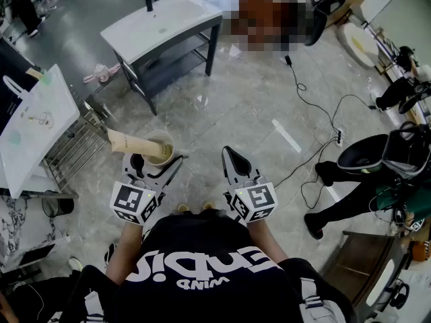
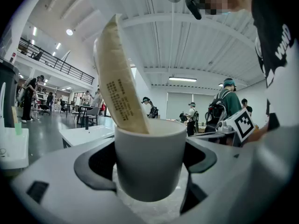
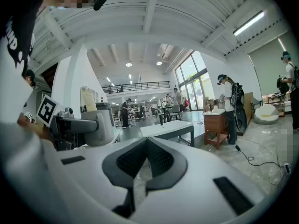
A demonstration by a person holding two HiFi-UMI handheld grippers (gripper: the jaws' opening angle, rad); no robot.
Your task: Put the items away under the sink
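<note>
Spillage is the worry. The left gripper (image 2: 149,169) grasps the white cup (image 2: 149,157) by its sides, off the floor in front of the person. The tall beige tube (image 2: 119,78) only leans on the cup's left rim. A tilt or jolt on the way to the sink (image 1: 161,19), well apart, could tip it out. The right gripper (image 3: 146,162), clenched on nothing, gives no support. The shelf (image 1: 172,62) beneath may catch the tube's top.

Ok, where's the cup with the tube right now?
Lower left in the head view, the cup is gripped by the left gripper, the tube leaning out, short of the white sink stand.
</note>
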